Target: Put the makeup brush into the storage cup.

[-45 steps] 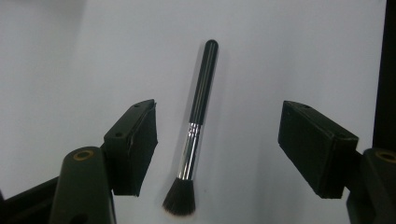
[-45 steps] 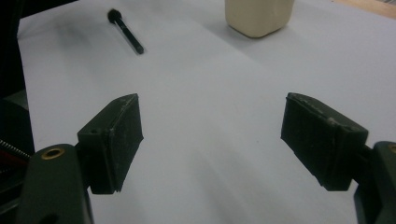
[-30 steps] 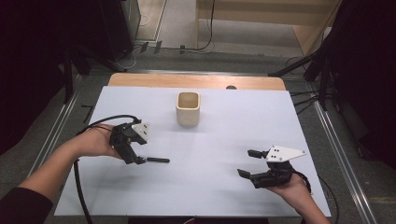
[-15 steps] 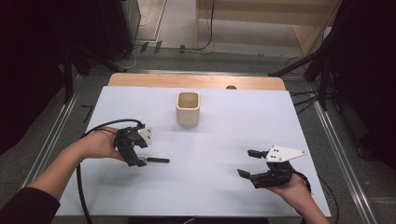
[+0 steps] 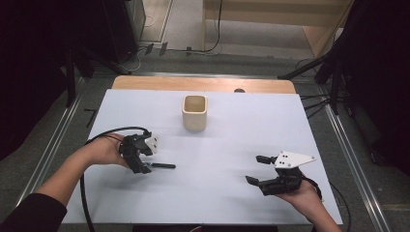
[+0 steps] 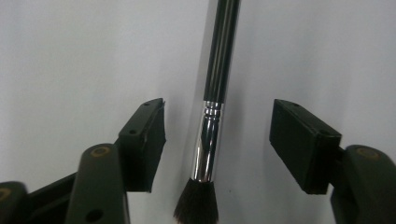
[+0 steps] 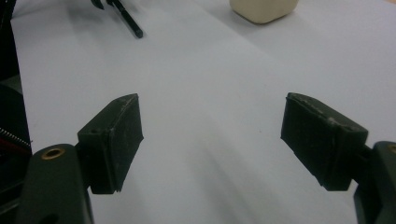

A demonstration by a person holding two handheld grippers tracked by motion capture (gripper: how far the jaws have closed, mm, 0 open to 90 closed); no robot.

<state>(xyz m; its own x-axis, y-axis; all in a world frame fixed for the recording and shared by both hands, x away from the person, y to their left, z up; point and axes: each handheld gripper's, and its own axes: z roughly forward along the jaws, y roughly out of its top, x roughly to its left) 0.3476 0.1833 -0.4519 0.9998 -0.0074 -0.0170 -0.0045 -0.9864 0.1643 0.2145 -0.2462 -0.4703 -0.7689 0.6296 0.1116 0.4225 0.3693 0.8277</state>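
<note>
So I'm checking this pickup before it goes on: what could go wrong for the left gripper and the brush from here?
The left gripper straddles the makeup brush on the table, its jaws just closing but clear of it on both sides.
1. The pads line up with the shiny metal ferrule, which looks slick; the brush could slip or roll away.
2. The brush lies flat, so the pads may scrape the table.
3. Gripped this near the bristles, the long handle may droop when lifted.

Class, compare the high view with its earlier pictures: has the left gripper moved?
Yes. The left gripper has come down toward the table's near edge, away from the cup, its jaws closing around the brush.
</note>
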